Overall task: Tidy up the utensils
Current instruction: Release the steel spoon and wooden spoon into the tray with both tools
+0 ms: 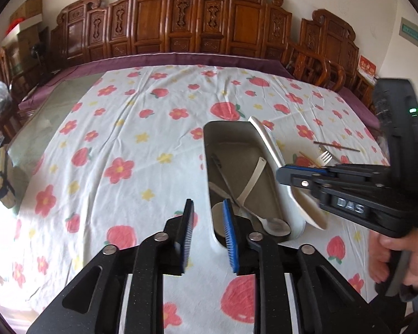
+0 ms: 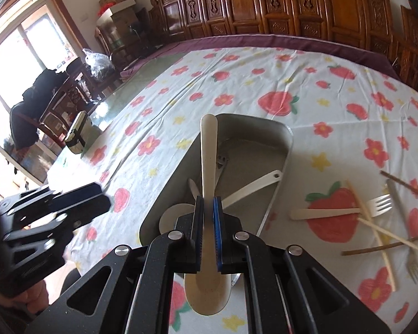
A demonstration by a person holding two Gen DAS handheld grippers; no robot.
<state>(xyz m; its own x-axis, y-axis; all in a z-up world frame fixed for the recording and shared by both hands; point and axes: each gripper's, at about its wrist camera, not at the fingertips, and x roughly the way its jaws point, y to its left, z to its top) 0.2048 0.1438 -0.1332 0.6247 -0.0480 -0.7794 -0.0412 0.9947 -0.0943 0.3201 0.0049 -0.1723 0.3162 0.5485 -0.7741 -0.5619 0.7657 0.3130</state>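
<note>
A grey metal tray (image 1: 223,130) (image 2: 288,139) sits on the flowered tablecloth and holds a few spoons (image 1: 273,224) (image 2: 250,188). My right gripper (image 2: 208,203) (image 1: 285,171) is shut on a large cream rice paddle (image 2: 208,150) (image 1: 267,142), held over the tray with its handle pointing away. My left gripper (image 1: 209,211) is open and empty, at the tray's near left corner. Forks (image 2: 379,204) (image 1: 324,156), chopsticks (image 2: 376,222) and a cream utensil (image 2: 320,213) lie on the cloth right of the tray.
Carved wooden chairs (image 1: 181,19) line the table's far edge. A small box (image 2: 76,130) (image 1: 2,183) stands on the bare glass at the table's left. A window and a chair with dark clothes (image 2: 33,105) are at far left.
</note>
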